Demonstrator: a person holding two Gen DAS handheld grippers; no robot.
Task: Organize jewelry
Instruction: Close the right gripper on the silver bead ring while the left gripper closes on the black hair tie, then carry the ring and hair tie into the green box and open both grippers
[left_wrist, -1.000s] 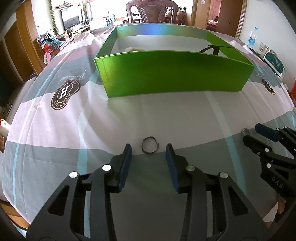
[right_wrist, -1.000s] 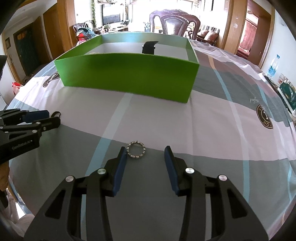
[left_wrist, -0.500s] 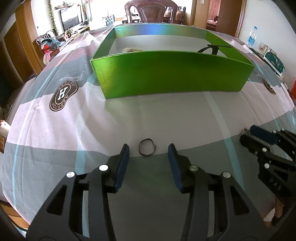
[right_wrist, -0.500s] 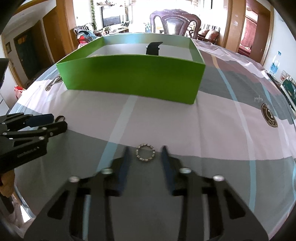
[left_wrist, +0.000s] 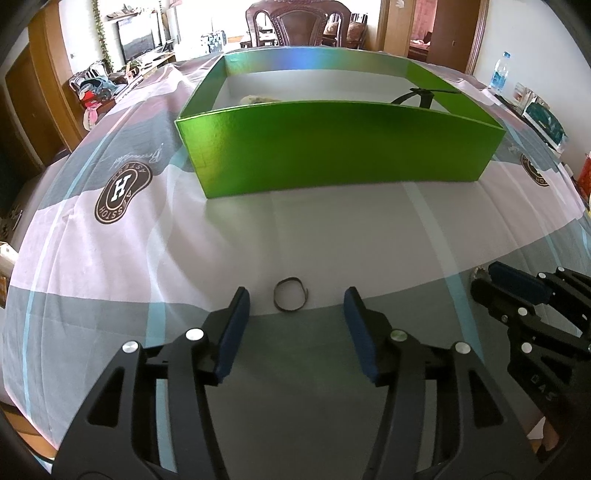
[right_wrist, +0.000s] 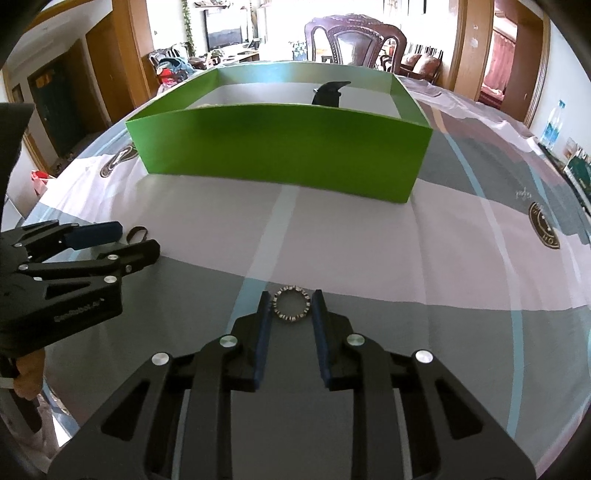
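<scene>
Now right hand-held gripper (right_wrist: 291, 301) pinching beaded ring (right_wrist: 291, 304), left hand-held gripper (left_wrist: 296, 299) spread around dark band (left_wrist: 290, 298)

Both wrist views sit low over the worktop (left_wrist: 332, 236), looking forward along their own fingers toward the green box (left_wrist: 343, 144). The 2 views share that box, and each catches the other gripper at its edge.

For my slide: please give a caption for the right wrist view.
Right gripper closing around a beaded ring on the tablecloth, before the green box.
</scene>
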